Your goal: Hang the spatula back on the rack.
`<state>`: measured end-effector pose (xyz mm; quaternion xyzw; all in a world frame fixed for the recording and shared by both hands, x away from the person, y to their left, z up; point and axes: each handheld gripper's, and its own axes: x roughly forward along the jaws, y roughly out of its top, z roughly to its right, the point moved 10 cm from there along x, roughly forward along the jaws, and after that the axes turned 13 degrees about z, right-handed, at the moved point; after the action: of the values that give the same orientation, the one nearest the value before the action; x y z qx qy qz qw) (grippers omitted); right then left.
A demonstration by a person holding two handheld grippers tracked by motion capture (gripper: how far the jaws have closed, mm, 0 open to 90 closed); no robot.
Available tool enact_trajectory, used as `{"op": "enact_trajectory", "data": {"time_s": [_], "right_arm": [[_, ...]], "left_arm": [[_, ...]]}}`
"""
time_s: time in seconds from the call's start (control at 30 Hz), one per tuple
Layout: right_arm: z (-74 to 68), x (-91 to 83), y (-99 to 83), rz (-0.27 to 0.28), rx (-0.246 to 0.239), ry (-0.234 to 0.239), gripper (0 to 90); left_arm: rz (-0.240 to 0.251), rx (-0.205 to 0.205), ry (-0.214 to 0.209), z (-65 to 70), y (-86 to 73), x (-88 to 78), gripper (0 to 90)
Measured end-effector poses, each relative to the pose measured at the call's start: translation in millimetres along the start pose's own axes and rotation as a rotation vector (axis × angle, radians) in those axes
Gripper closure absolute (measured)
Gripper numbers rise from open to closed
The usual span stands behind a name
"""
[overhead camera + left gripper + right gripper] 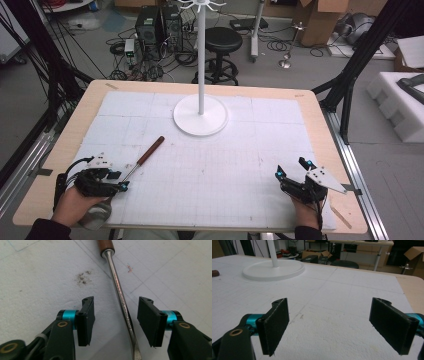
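- Left gripper (120, 181) is sitting near the table's (65, 150) front-left corner, jaws parted a moderate way and closed on nothing.
- In the left gripper view, the metal shank of the ladle (121, 298) is running straight up the gap between the left gripper's (115, 321) two pads, touching neither; the jaws are straddling it, not gripping it.
- Ladle's (145, 157) long axis is lying diagonally: brown wooden handle pointing away toward the table's middle and the stand, metal end passing back under the left hand toward the front edge. A rounded metal part is showing just under that hand; probably the bowl, cannot tell for sure.
- Judgement: any pick-up is turning on the jaws closing across the shank where they are now; the axis is crossing the jaw line at roughly a right angle.
- Right gripper (292, 170) is resting near the front-right corner, well apart from the ladle, jaws spread wide with bare white mat between them.
- Left hand is clearly the nearer one.
- White stand (201, 112) is standing on its round base near the middle of the far edge.
- Count: one ladle, one stand, two grippers.
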<state>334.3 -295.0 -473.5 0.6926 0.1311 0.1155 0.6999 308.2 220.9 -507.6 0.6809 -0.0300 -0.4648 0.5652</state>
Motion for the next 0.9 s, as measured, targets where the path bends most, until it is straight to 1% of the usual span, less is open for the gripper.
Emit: {"op": "enact_trajectory", "data": {"time_s": [0.07,0.13,0.2,0.23,0.27,0.3,0.33,0.37,0.4,0.53,0.57,0.63,0.7,0.77,0.83,0.9], "right_arm": [[-0.2,0.0,-0.2,-0.002,0.002,0.0,14.9],[0.2,0.2,-0.2,-0.002,-0.001,-0.002,14.9],[0.1,0.1,-0.2,-0.003,-0.001,-0.001,14.8],[0.1,0.1,-0.2,-0.003,-0.001,-0.001,14.8],[0.3,0.2,-0.3,-0.004,0.002,-0.002,14.9],[0.3,0.2,-0.3,-0.004,0.002,-0.002,14.9],[0.5,0.2,-0.4,-0.004,0.004,-0.004,14.9],[0.5,0.2,-0.4,-0.003,0.004,-0.004,14.9],[0.5,0.2,-0.4,-0.003,0.004,-0.004,14.9],[0.6,0.0,-0.4,-0.005,0.004,-0.005,14.9],[0.6,0.0,-0.4,-0.005,0.004,-0.005,14.9],[1.3,0.2,-0.3,-0.002,-0.003,-0.004,14.9],[1.3,0.2,-0.4,-0.003,-0.001,-0.004,14.9],[1.0,0.4,-0.5,-0.003,0.005,-0.006,14.9],[0.9,0.4,-0.5,-0.005,0.005,-0.006,14.8],[1.0,0.5,-0.5,-0.004,0.003,-0.007,14.9]], "left_arm": [[-0.006,-0.002,0.006,0.3,-0.2,-0.7,52.0],[-0.019,0.0,0.025,0.0,-0.1,-0.4,55.9],[-0.027,0.001,0.031,0.3,0.2,-0.1,58.6],[-0.037,0.003,0.038,1.0,0.5,0.1,58.6],[-0.054,0.006,0.044,3.9,1.4,1.2,62.4],[-0.054,0.006,0.044,3.9,1.4,1.2,63.3],[-0.07,0.011,0.06,5.4,2.2,2.1,64.1],[-0.071,0.009,0.057,6.8,2.8,2.7,66.0],[-0.071,0.009,0.057,6.8,2.8,2.7,70.5],[-0.082,0.005,0.059,7.9,3.5,4.0,77.1],[-0.079,-0.005,0.061,7.9,3.8,4.5,77.1],[-0.091,-0.027,0.065,7.3,4.0,4.7,79.1],[-0.095,-0.033,0.064,7.2,4.2,4.7,79.6],[-0.101,-0.055,0.073,6.3,4.5,5.4,80.9],[-0.103,-0.056,0.073,6.1,4.5,5.5,83.5],[-0.1,-0.048,0.072,6.1,4.6,5.7,83.9]]}}
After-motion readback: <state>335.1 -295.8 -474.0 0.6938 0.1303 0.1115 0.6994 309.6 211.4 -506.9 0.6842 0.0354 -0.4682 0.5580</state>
